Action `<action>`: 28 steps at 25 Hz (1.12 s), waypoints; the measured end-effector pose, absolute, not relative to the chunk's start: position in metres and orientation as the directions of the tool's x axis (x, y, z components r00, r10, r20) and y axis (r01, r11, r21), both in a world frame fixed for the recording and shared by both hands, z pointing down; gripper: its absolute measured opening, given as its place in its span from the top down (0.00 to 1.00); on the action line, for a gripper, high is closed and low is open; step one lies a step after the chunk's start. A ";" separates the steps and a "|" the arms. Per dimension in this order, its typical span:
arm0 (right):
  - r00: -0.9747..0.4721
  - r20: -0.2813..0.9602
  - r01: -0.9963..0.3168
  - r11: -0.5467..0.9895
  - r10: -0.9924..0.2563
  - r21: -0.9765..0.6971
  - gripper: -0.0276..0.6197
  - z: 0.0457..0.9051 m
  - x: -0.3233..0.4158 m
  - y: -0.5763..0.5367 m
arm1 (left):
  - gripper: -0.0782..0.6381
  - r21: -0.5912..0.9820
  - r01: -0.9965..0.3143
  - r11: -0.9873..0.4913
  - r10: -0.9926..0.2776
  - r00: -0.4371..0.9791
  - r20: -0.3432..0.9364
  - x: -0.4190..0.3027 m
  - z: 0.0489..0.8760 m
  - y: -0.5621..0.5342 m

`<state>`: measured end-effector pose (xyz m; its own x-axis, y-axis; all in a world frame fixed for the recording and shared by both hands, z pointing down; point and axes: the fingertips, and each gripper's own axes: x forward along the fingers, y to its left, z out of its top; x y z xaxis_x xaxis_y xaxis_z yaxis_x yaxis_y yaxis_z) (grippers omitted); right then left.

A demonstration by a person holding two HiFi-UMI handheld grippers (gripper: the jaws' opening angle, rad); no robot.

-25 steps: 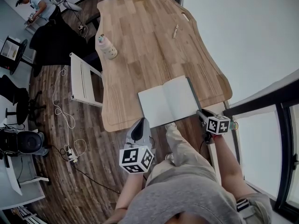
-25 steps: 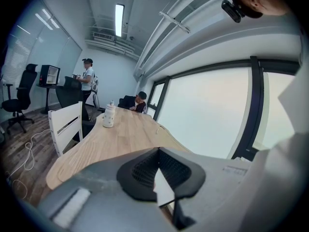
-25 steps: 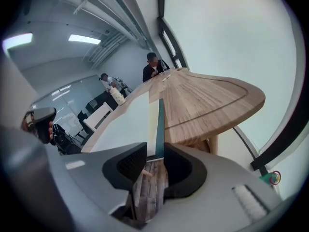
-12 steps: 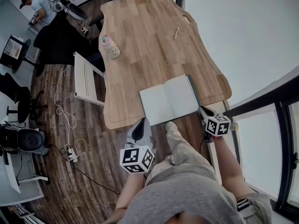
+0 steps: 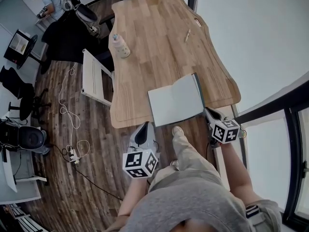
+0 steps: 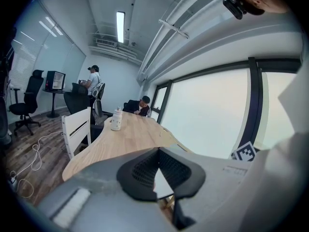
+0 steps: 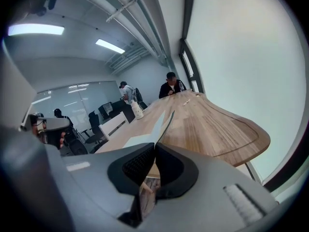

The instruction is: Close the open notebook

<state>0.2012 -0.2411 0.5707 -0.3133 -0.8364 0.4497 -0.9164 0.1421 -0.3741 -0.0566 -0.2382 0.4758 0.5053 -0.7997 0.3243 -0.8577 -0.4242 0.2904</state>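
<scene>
The open notebook (image 5: 175,101) lies with white pages up at the near edge of the wooden table (image 5: 154,42). Its right half (image 5: 197,88) tilts up off the wood. My right gripper (image 5: 208,113) is at that half's near corner; its jaws have just been closing, and they now pinch the dark cover and page. In the right gripper view the cover (image 7: 163,122) rises straight out of the right gripper (image 7: 154,148). My left gripper (image 5: 144,126) hovers off the table edge, below the notebook's left corner, shut with nothing held. Below the left gripper (image 6: 157,151) a strip of white page (image 6: 162,186) shows.
A pale bottle (image 5: 120,46) stands on the table's left side, and a pen (image 5: 188,35) lies further back. A white chair (image 5: 94,79) stands against the table's left edge. A person sits at the far end (image 7: 170,83). Cables (image 5: 67,120) trail on the floor.
The right gripper has shut on the notebook's right half and risen with it, so that half now stands tilted up from the table. The left gripper has barely shifted.
</scene>
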 end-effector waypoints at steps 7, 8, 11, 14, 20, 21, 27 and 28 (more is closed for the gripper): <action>-0.373 0.410 -0.904 0.226 -0.833 -0.363 0.94 0.545 0.169 -0.243 | 0.89 0.285 -0.869 -0.405 -0.814 0.485 0.320 -0.069 0.471 -0.226; -0.382 0.405 -0.901 0.237 -0.831 -0.363 0.94 0.543 0.165 -0.243 | 0.89 0.284 -0.870 -0.403 -0.816 0.482 0.319 -0.071 0.470 -0.224; -0.409 0.393 -0.892 0.270 -0.824 -0.362 0.94 0.536 0.152 -0.243 | 0.89 0.281 -0.874 -0.396 -0.821 0.474 0.318 -0.074 0.468 -0.219; -0.434 0.384 -0.884 0.303 -0.815 -0.356 0.94 0.533 0.140 -0.244 | 0.89 0.278 -0.881 -0.383 -0.828 0.461 0.319 -0.078 0.468 -0.212; -0.486 0.373 -0.863 0.367 -0.790 -0.348 0.94 0.528 0.114 -0.247 | 0.89 0.276 -0.897 -0.345 -0.845 0.425 0.325 -0.093 0.469 -0.203; -0.496 0.373 -0.858 0.378 -0.784 -0.346 0.94 0.527 0.109 -0.247 | 0.89 0.275 -0.900 -0.339 -0.848 0.419 0.325 -0.095 0.469 -0.202; -0.560 0.376 -0.825 0.459 -0.738 -0.329 0.94 0.529 0.071 -0.249 | 0.89 0.272 -0.915 -0.296 -0.867 0.378 0.326 -0.112 0.469 -0.194; -0.569 0.378 -0.820 0.469 -0.731 -0.328 0.94 0.530 0.065 -0.249 | 0.89 0.272 -0.918 -0.289 -0.869 0.371 0.328 -0.115 0.470 -0.192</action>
<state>0.0654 -0.2493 0.5298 -0.5685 -0.7308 0.3778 -0.8203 0.4689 -0.3275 -0.1146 -0.1923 0.4699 0.3705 -0.8690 0.3279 -0.9179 -0.2886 0.2723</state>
